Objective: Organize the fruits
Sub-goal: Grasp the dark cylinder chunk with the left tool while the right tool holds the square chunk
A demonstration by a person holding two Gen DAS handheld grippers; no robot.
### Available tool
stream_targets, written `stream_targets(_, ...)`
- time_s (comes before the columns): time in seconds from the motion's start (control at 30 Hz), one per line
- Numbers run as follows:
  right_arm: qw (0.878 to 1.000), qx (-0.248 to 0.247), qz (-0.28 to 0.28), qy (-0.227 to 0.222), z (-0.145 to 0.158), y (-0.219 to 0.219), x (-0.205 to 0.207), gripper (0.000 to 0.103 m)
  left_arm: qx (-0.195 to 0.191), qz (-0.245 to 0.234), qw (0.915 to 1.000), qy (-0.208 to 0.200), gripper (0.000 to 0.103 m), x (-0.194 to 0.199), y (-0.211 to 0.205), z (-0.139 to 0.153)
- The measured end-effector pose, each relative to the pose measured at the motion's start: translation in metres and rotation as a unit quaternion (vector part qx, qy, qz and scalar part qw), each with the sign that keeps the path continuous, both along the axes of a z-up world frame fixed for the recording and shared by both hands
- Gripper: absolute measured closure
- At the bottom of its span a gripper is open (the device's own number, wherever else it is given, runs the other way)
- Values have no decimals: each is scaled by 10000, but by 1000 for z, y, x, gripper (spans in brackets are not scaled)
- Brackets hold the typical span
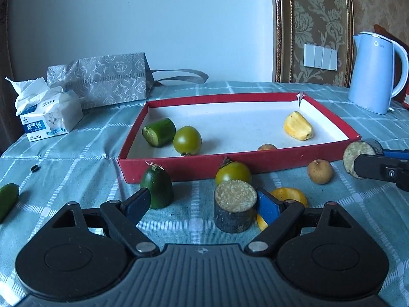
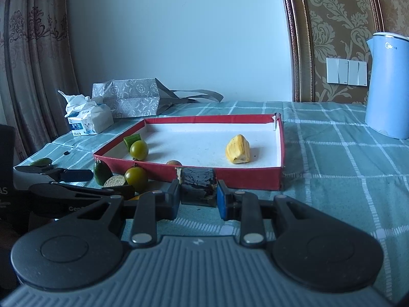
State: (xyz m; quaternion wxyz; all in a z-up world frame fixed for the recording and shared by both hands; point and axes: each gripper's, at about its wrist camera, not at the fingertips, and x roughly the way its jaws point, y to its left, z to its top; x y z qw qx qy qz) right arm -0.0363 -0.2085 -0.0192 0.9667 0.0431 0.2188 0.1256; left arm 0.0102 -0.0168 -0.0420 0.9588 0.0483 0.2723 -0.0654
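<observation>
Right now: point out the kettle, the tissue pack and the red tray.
kettle (image 1: 370, 74), left wrist view, middle of its blue body.
tissue pack (image 1: 49, 121), left wrist view, front face by the cat print.
red tray (image 1: 194, 167), left wrist view, its near outer wall.

A shallow red tray (image 1: 255, 161) with a white floor lies ahead of the left gripper (image 1: 204, 204), holding a cut cucumber piece (image 1: 159, 131), a green tomato (image 1: 187, 140), a yellow jackfruit pod (image 1: 298, 125) and a brown longan (image 1: 266, 147). Nearer, a dark sugarcane stub (image 1: 234, 209) stands upright between the wide-set fingers, a cucumber end (image 1: 156, 186) beside the left finger, another tomato (image 1: 233, 173) behind. The right gripper (image 2: 198, 199) clamps a second stub (image 2: 198, 183).
</observation>
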Motion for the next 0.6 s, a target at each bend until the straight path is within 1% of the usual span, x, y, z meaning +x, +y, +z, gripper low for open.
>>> stream_targets(0.17, 10000, 19, -7, 6, 0, 0, 0, 75, 38, 81, 9999, 100, 15, 3, -1, -1)
stream_targets(0.23, 10000, 15, -18, -1, 0, 0, 0, 75, 50, 73, 9999, 116, 19, 3, -2, -1)
stream_targets(0.27, 10000, 17, -25, -6, 0, -1, 0, 75, 88, 66, 9999, 125, 26, 3, -3, -2)
stream_targets(0.3, 10000, 26, -31, -5, 0, -1, 1, 75, 127, 52, 9998, 163, 40, 4, -4, -3)
stream_targets(0.33, 10000, 33, -33, 1, 0, -1, 1, 75, 113, 7, 9996, 245, 46, 6, -4, -4)
stream_targets(0.37, 10000, 36, -35, 7, -1, -1, 1, 75, 24, -26, 9997, 260, 50, 6, -3, -4)
stream_targets(0.43, 10000, 36, -41, 10, -1, -1, 1, 75, 10, -60, 9997, 252, 54, 5, -4, -4)
stream_targets(0.5, 10000, 35, -52, 12, -1, -1, 2, 75, -10, -137, 9996, 249, 63, 4, -5, -5)
stream_targets(0.57, 10000, 37, -61, 39, -2, -2, 3, 75, -25, -172, 9995, 245, 66, 2, -5, -5)
stream_targets(0.6, 10000, 54, -65, 53, -3, -2, 3, 75, -42, -182, 9995, 246, 69, 2, -5, -5)
